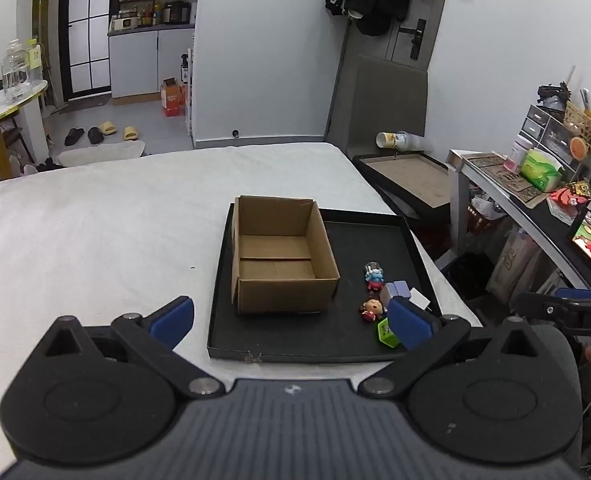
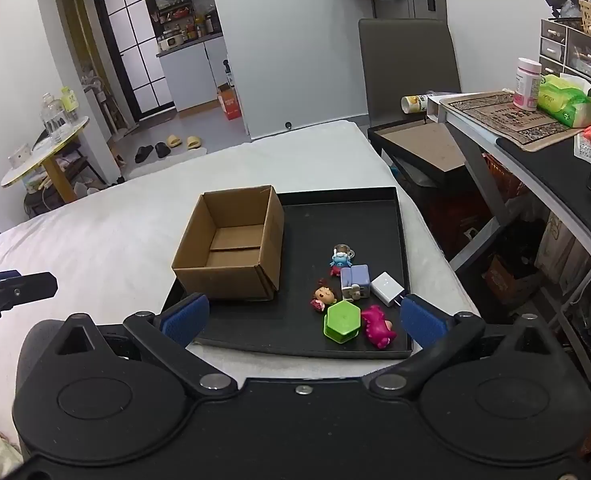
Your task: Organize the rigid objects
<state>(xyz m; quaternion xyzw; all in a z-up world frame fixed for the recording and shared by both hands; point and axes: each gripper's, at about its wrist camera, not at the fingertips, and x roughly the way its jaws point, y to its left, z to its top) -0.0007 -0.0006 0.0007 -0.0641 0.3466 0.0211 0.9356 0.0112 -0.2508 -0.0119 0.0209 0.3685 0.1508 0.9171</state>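
An open, empty cardboard box (image 2: 231,256) stands on the left part of a black tray (image 2: 335,216) on the white bed. Right of it lie small toys: a blue figure (image 2: 341,258), a lilac block (image 2: 355,276), a white charger (image 2: 387,286), a red-haired doll (image 2: 323,296), a green hexagonal piece (image 2: 341,320) and a pink dinosaur (image 2: 379,326). My right gripper (image 2: 303,320) is open, just before the tray's near edge. My left gripper (image 1: 291,320) is open, near the tray's (image 1: 359,232) front-left; the box (image 1: 279,252), doll (image 1: 372,309) and blue figure (image 1: 374,277) show there.
The white bed (image 2: 95,240) spreads left of the tray. A desk (image 2: 535,148) with clutter stands on the right, with a grey chair (image 2: 407,72) and a low black table (image 2: 427,144) behind. The other gripper's tip (image 2: 15,288) shows at the left edge.
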